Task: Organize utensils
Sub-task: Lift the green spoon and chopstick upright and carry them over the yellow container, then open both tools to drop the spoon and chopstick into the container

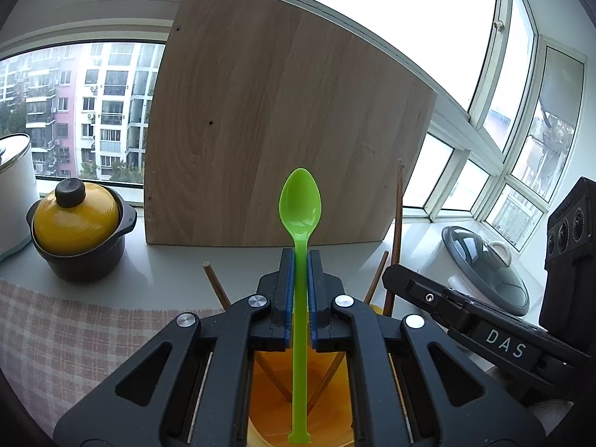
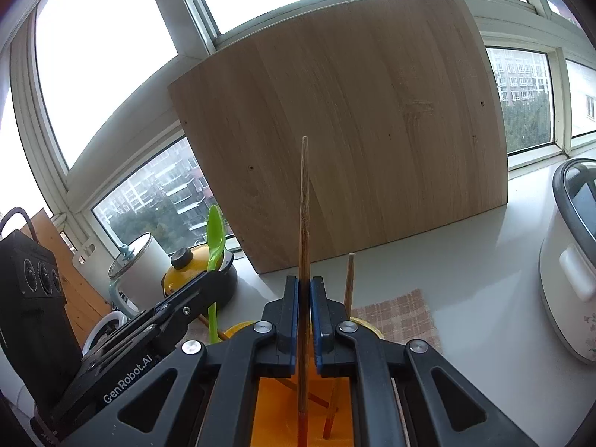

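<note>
spoon in green plastic stands upright in the left wrist view, its stem pinched between the blue pads of the left claw, which is closed tight on it. the bowl end points up and the handle end hangs down into the orange holder below the claw. other chopsticks lean in that holder already. a yellow-lidded pot sits on the desk to the side.

in the right wrist view, the right claw is closed on one wooden chopstick, held upright, its lower end inside the same orange holder. the wooden board leans behind.

the step in hand seems to be the lowering of both utensils into the holder. next, i think each claw should go a little lower and then open, so the pieces drop in without tipping the holder.
</note>
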`<state>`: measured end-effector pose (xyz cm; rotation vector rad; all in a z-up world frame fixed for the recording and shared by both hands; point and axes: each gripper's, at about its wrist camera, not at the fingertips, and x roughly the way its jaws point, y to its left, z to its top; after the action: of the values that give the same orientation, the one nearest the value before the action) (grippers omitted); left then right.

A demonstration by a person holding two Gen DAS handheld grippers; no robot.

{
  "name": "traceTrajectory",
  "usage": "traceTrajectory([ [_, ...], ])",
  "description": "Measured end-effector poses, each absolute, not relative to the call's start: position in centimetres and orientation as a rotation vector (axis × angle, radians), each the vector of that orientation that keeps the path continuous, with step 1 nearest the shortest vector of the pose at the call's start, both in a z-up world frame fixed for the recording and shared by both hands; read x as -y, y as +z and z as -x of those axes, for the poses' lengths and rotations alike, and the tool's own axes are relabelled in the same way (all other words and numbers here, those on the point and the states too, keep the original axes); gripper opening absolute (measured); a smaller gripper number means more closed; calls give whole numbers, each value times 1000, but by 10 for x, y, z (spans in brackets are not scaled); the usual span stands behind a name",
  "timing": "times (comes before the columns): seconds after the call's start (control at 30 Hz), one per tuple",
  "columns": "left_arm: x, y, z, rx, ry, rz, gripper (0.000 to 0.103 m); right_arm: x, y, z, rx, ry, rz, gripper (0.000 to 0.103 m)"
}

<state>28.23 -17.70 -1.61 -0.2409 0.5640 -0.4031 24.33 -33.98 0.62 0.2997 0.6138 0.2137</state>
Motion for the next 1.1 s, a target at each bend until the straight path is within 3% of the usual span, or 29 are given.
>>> traceTrajectory([
  [0.4,164,-20,-273,-606,-417,259,4,334,-7,-233,-672,267,-297,5],
  [0.57,163,-20,-273,-620,-438,257,4,334,-9,-230,-677,270,-296,10],
  [0.6,164,-19,-273,-621,-442,250,5,334,-9,-229,-679,272,-296,14],
  [0.63,164,-18,-272,-622,-438,241,7,333,-8,-228,-679,272,-294,24],
  [0.67,164,-18,-271,-622,-436,237,14,334,-8,-226,-676,266,-291,29],
  [0.73,163,-17,-268,-619,-439,242,26,334,-7,-222,-672,259,-286,29],
  [0.9,156,-14,-261,-612,-441,252,26,339,-6,-212,-669,240,-293,34],
  [1.03,148,-12,-255,-611,-438,257,26,345,-2,-200,-650,216,-295,54],
  [1.1,143,-11,-252,-610,-435,260,26,347,1,-195,-641,211,-304,56],
])
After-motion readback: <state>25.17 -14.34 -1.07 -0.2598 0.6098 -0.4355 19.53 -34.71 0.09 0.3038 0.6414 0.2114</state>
